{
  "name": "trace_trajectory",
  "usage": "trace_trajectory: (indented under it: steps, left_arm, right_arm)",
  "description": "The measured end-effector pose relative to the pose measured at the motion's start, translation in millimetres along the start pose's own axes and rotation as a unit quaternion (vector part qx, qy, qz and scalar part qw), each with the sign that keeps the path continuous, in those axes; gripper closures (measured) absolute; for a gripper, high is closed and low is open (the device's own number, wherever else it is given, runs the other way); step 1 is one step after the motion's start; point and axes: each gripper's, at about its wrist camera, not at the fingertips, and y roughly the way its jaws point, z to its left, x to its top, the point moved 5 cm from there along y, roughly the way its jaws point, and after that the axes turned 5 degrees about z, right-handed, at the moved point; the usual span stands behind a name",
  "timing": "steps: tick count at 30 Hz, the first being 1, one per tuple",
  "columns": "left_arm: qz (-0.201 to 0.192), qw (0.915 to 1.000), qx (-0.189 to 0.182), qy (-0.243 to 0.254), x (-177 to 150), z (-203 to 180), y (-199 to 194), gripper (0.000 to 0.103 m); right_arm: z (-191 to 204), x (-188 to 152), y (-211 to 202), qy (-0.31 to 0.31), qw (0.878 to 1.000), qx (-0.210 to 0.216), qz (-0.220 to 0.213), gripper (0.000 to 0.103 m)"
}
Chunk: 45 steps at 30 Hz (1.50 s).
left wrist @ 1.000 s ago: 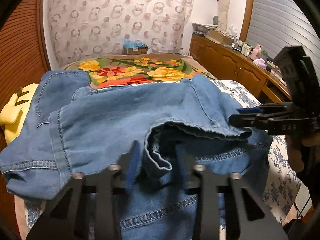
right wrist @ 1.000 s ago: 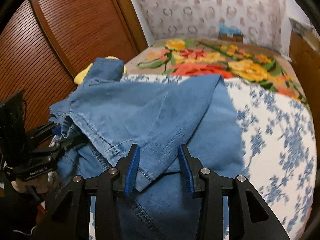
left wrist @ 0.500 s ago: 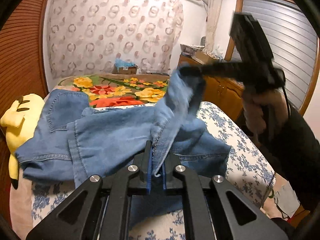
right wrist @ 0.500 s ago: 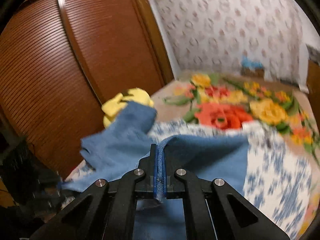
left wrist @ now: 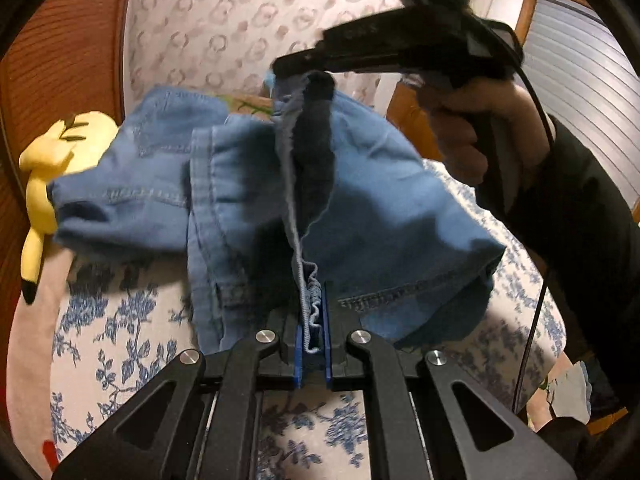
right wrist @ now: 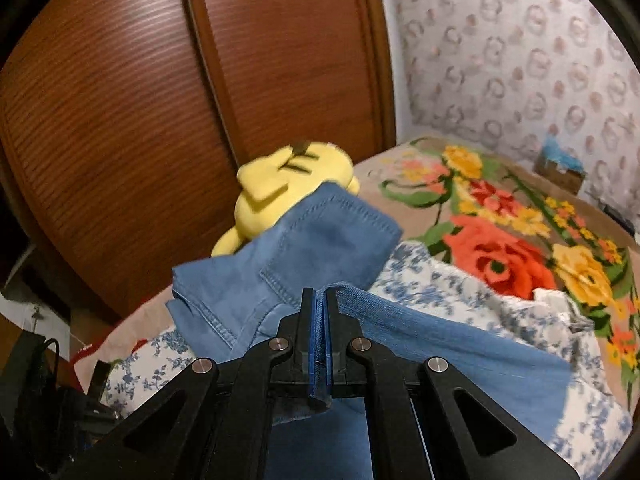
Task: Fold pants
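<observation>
Left wrist view: both grippers' jaws clamped tight on the blue pants [left wrist: 248,184], no containers.

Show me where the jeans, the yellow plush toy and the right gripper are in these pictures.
jeans [left wrist: 384,200]: left wrist view, on the lifted blue panel.
yellow plush toy [right wrist: 276,196]: right wrist view, on its yellow body beside the wardrobe.
right gripper [right wrist: 319,320]: right wrist view, between its fingertips, shut on denim.

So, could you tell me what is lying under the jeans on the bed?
Under the jeans shows a blue-flowered white sheet; a yellow plush toy sits partly behind them. Whatever lies beneath the denim itself is covered.
</observation>
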Motion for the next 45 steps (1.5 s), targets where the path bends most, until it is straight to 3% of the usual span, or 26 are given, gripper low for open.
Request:
trace_trajectory:
  steps: [6, 9, 10, 11, 13, 14, 16, 21, 27, 31, 45]
  left_arm:
    - [0.021, 0.9998, 0.006, -0.001, -5.4, 1.7, 11.9, 0.091]
    - [0.029, 0.9995, 0.013, -0.002, -3.0, 4.9, 15.4, 0.083]
    - [0.027, 0.9995, 0.014, -0.001, -0.9, 5.2, 14.6, 0.081]
    - [0.025, 0.9995, 0.017, 0.0, 1.5, 5.0, 13.3, 0.075]
    - [0.017, 0.9995, 0.025, 0.004, 8.1, 5.5, 9.6, 0.058]
    - [0.011, 0.9996, 0.024, 0.005, 12.0, 5.1, 7.7, 0.049]
    - [0.003, 0.9996, 0.025, 0.008, 19.8, 4.3, 4.1, 0.043]
    - [-0.01, 0.9994, 0.031, 0.013, 39.7, 5.7, 6.1, 0.043]
    - [-0.006, 0.9992, 0.033, 0.021, 52.9, 2.3, 19.6, 0.043]
    - [0.001, 0.999, 0.036, 0.028, 59.6, -1.8, 29.6, 0.043]
    - [0.018, 0.9978, 0.057, 0.028, 65.2, 4.1, 45.7, 0.043]
  right_arm:
    - [-10.3, -11.2, 19.6, -0.01, 0.999, 0.003, 0.03, 0.1]
    - [-16.5, -23.7, 10.6, -0.004, 0.999, 0.016, 0.038, 0.091]
    - [-27.2, -24.7, 16.2, -0.002, 0.999, 0.019, 0.035, 0.084]
    - [-32.3, -26.3, 11.1, 0.0, 0.999, 0.018, 0.03, 0.071]
    - [-44.4, -31.9, -0.8, 0.004, 1.0, 0.022, 0.021, 0.059]
    - [-50.8, -36.1, -7.9, 0.007, 1.0, 0.019, 0.02, 0.058]
    - [-65.8, -47.3, -27.2, 0.012, 1.0, -0.005, 0.012, 0.057]
    - [-107.0, -98.2, -78.5, 0.043, 0.997, -0.069, 0.002, 0.056]
    - [-141.7, -163.0, -95.1, 0.104, 0.99, -0.091, 0.038, 0.056]
    - [-151.4, -187.5, -95.1, 0.141, 0.986, -0.082, 0.043, 0.056]
    - [-177.9, -194.8, -54.1, 0.17, 0.985, -0.015, 0.037, 0.056]
